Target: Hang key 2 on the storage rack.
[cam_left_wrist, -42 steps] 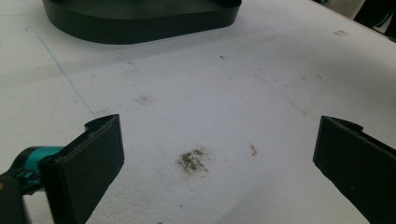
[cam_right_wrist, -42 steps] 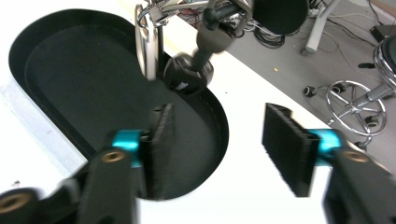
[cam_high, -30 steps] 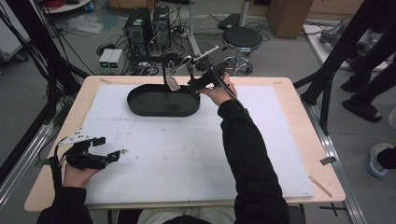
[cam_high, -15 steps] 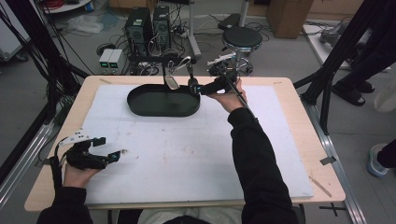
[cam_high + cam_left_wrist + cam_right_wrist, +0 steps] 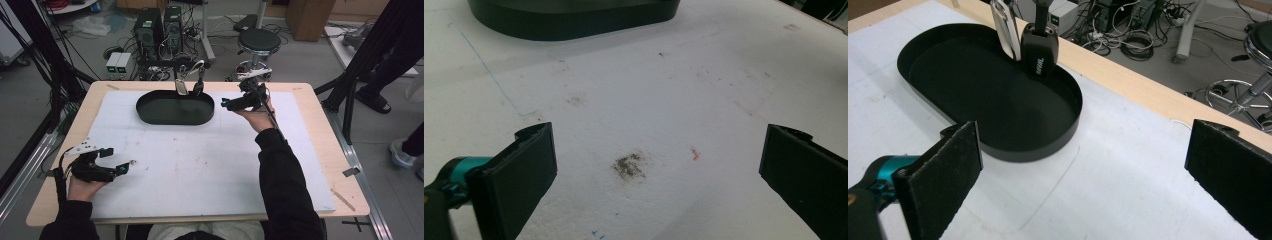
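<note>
Since a second ago the right gripper [image 5: 227,104] has drawn back from over the black oval tray [image 5: 150,114] and swung to the right; it now hangs just off the tray's right end, above the white sheet [image 5: 200,165]. The left one has not shifted.

Nearest, at the near left corner of the table [image 5: 320,125], the left gripper [image 5: 131,163] rests low on the sheet in the person's left hand [image 5: 82,182]. Its jaws stand wide apart with nothing between them. In the left gripper view they frame a bare, smudged patch of sheet, so I judge it is parked out of the way.

Farther off, the right hand [image 5: 257,117] holds its gripper raised, jaws spread wide and empty, facing the tray. That looks like a pull-back after setting something down.

At the far middle lies the tray, and leaning against its far wall are two tools [image 5: 1023,42]. One has a shiny metal head, the other a black head with white lettering, and their handles stick up past the rim. What kind of tools they are I cannot tell. Leaning there, they stay upright and easy to grab.

Counted: two grippers, one tray, two tools, one sheet.
</note>
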{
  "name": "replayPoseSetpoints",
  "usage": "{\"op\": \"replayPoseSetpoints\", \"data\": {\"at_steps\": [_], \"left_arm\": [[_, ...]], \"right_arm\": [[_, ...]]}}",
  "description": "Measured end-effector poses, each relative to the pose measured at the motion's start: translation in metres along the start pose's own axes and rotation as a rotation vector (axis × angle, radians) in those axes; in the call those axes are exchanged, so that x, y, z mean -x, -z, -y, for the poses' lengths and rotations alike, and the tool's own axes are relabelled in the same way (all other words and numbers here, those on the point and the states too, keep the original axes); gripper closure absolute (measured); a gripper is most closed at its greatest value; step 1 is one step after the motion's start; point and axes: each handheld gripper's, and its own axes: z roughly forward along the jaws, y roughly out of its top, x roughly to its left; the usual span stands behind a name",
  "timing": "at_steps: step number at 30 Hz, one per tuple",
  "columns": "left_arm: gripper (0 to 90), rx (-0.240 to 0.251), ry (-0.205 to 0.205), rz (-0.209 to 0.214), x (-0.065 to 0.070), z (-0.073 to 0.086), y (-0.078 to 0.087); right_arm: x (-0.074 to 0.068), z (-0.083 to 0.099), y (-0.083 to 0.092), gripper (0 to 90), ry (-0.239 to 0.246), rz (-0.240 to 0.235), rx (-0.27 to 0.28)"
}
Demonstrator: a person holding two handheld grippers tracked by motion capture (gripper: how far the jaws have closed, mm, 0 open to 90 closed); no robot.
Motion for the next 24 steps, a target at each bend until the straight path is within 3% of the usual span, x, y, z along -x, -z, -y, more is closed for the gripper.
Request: {"op": "replayPoseSetpoints", "data": {"at_steps": [18, 24], "left_arm": [[2.3, -0.014, -0.005, -0.005, 0.001, 0.000, -0.001], [2.4, -0.017, -0.006, -0.004, 0.002, 0.000, 0.000]], "right_arm": [[0.013, 0.054, 0.031, 1.1, -0.068, -0.002, 0.015], [0.012, 0.067, 0.041, 1.1, -0.067, 0.004, 0.011]]}}
